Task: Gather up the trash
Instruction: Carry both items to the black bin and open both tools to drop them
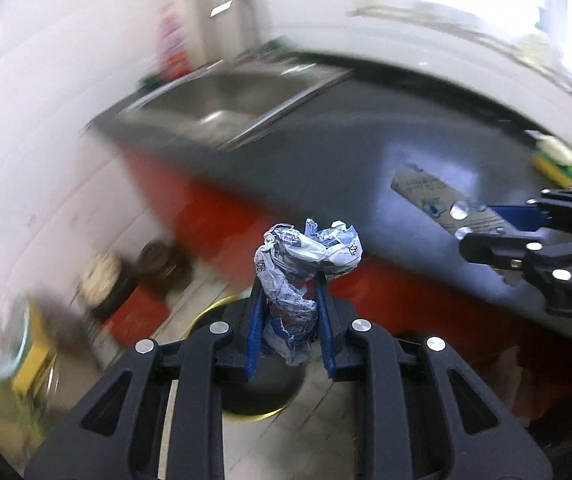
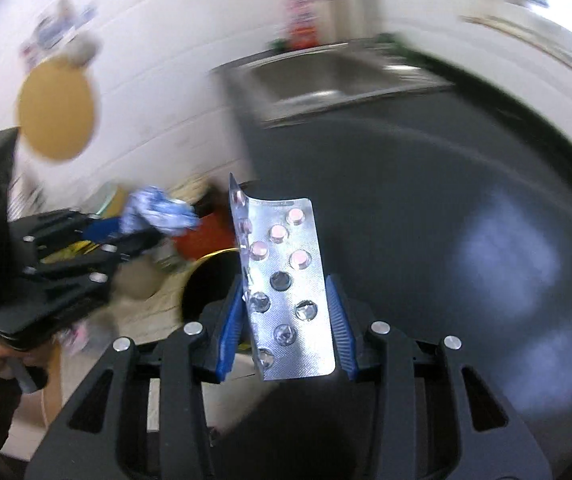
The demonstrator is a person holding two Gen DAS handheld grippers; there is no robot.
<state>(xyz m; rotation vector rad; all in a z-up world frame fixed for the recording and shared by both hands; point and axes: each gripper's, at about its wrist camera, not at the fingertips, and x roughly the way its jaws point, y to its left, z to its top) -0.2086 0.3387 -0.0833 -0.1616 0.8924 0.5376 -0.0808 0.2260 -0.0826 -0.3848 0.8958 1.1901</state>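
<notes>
Black linkage arms of the left gripper (image 1: pixel 290 312) fill the near edge of the left wrist view, pointing steeply down. Its blue pads (image 1: pixel 255 332) are pressed in on a crumpled paper wrapper (image 1: pixel 306 264), white with blue print; the wad stands up between them and bulges out past the tips.

Right gripper (image 2: pixel 288 304), same downward tilt. Blue fingers (image 2: pixel 342 320) partly spread, pinching a silver blister pack (image 2: pixel 286 280) by its long edges. Pack stands upright, far corner bent over; the far pockets hold pink pills, the near ones look empty.

Both grippers sit side by side, near each other, not touching. Each shows in the other's view: right one at the right edge of the left view, left one at the left edge of the right view, wrapper sticking out.

Below and just beyond the left gripper: a round dark bin (image 1: pixel 262 392) with a gold rim, on pale floor (image 1: pixel 310 440). In the right view its rim shows just left of the blister pack.

Dark countertop (image 2: pixel 426 200) spreads ahead and to the right, open and bare close by, its front edge above a red cabinet face (image 1: pixel 206 216). Steel sink (image 1: pixel 222 108) at the far left end. White wall (image 1: pixel 46 120) to the left. Surroundings heavily blurred.
</notes>
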